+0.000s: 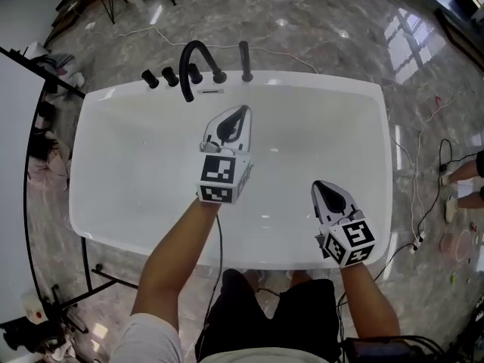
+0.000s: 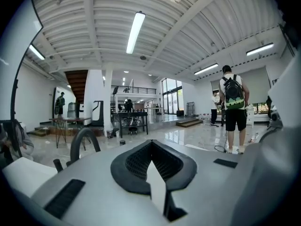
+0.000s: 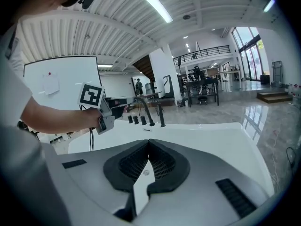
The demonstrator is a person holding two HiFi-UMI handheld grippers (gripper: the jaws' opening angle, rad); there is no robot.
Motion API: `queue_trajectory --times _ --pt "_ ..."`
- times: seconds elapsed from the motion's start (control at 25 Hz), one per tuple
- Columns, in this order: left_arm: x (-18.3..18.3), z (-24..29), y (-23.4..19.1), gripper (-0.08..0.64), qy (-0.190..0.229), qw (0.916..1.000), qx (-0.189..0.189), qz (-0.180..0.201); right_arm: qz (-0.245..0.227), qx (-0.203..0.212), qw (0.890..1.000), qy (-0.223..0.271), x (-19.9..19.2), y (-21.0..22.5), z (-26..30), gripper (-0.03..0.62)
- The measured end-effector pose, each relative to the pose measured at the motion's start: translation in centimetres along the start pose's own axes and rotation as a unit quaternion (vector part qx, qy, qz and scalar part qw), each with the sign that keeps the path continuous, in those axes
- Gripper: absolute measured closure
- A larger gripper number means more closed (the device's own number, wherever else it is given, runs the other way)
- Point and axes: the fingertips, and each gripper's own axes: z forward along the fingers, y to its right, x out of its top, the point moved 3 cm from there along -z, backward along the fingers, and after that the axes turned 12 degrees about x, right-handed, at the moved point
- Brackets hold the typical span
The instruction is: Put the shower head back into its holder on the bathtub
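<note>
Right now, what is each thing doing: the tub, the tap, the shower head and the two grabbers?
bathtub: no water showing inside.
faucet: no water coming out.
shower head: standing upright on the rim, beside the faucet.
left gripper: jaws shut, holding nothing, over the bathtub.
right gripper: jaws shut, holding nothing, over the bathtub.

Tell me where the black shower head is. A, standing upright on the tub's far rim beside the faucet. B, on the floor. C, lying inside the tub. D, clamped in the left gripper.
A: the shower head stands upright on the bathtub's far rim, just right of the arched faucet.
</note>
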Motion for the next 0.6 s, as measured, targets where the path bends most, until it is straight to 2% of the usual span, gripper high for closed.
queue_trajectory --times 0.2,0.32,0.48,0.6 --pt "3.9 -6.1 0.3 0.541 -0.01 0.9998 -0.019 0.001 0.003 -0.034 0.999 0.032 3.3 -3.8 -4.0 0.581" --pt "6.3 -9.0 0.1 0.541 -0.01 0.9996 -0.027 -0.004 0.0 -0.047 0.998 0.033 4.9 -5.4 -5.7 0.581" --pt "8.8 -13.3 0.8 0.541 -0.023 0.9988 -0.036 -0.023 -0.046 -0.037 0.998 0.021 6.9 -8.4 -7.8 0.58" --pt "10.1 -16.8 2.3 0.541 -0.036 0.9985 -0.031 -0.026 -0.053 -0.031 0.997 0.037 8.3 -9.2 -10.0 0.581"
